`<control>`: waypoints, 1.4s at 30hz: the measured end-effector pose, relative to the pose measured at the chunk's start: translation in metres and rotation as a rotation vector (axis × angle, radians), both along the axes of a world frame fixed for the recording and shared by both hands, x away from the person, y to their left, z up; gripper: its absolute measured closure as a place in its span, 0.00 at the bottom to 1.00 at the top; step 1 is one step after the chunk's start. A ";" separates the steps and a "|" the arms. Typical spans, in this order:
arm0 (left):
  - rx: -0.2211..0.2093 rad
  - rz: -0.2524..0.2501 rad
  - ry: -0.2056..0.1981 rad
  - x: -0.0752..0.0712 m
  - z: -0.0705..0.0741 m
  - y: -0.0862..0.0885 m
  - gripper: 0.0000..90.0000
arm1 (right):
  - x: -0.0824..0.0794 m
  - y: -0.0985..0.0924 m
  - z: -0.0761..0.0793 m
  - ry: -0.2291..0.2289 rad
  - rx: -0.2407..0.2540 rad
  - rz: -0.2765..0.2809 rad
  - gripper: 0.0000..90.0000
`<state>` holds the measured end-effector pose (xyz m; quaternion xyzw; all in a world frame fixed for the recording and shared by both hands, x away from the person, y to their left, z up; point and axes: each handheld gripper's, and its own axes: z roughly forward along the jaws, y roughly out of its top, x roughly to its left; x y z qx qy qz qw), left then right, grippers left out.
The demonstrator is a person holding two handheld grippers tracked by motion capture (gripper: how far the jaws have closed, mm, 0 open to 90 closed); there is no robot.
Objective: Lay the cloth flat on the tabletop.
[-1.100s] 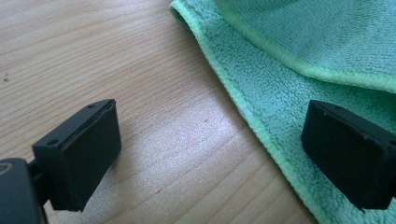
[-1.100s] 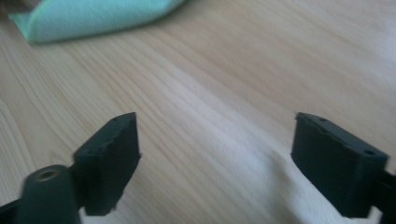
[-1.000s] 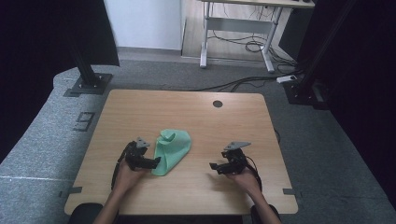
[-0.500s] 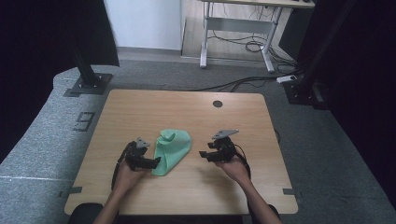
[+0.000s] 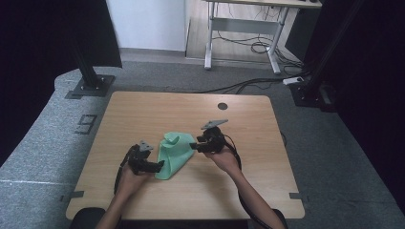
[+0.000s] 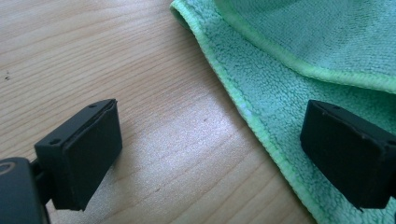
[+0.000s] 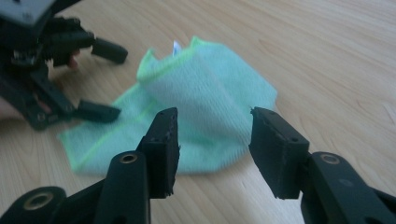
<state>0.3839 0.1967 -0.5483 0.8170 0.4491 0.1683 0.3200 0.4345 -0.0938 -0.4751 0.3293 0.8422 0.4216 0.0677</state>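
Observation:
A green microfibre cloth [image 5: 174, 153] lies crumpled and partly folded on the wooden table [image 5: 191, 109]. My left gripper [image 5: 160, 166] sits low at its near left corner and is open. In the left gripper view the cloth's hem [image 6: 261, 126] runs between the jaws of the left gripper [image 6: 210, 154], and no pad presses it. My right gripper [image 5: 193, 146] hovers at the cloth's right edge. Its jaws have just been closing and stand half open with nothing between them. In the right gripper view the cloth [image 7: 210, 88] lies just beyond the right gripper [image 7: 212, 144], with the left gripper [image 7: 105, 81] farther off.
A round cable hole [image 5: 222, 106] sits near the table's far edge. Bare wood surrounds the cloth on all sides. Beyond the table are a black stand base [image 5: 90, 86], a desk frame [image 5: 239, 43] and floor cables [image 5: 248, 85].
My right gripper has moved left across the table and slightly up, from the right side to the cloth's right edge. The left gripper and the cloth have stayed put.

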 end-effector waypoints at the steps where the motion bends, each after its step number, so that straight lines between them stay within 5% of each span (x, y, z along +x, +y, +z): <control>1: 0.000 0.000 0.000 0.000 0.000 0.000 0.06 | 0.000 0.000 0.000 0.000 0.000 0.000 0.57; 15: 0.000 0.000 0.000 0.000 0.000 0.000 0.06 | 0.020 0.035 0.012 0.013 0.019 0.005 0.60; 23: -0.001 0.000 -0.001 0.000 0.000 0.000 0.06 | 0.027 0.057 0.013 -0.002 -0.027 0.013 0.61; 27: -0.001 0.000 -0.001 0.000 0.000 0.000 0.06 | 0.029 0.062 0.007 0.015 -0.072 0.014 0.74; 32: -0.001 0.000 -0.002 0.000 0.000 0.000 0.07 | 0.026 0.058 0.000 -0.007 -0.140 0.021 0.93; 42: 0.000 0.000 -0.001 0.000 0.000 0.000 0.07 | 0.019 0.016 0.006 -0.018 -0.122 -0.017 0.94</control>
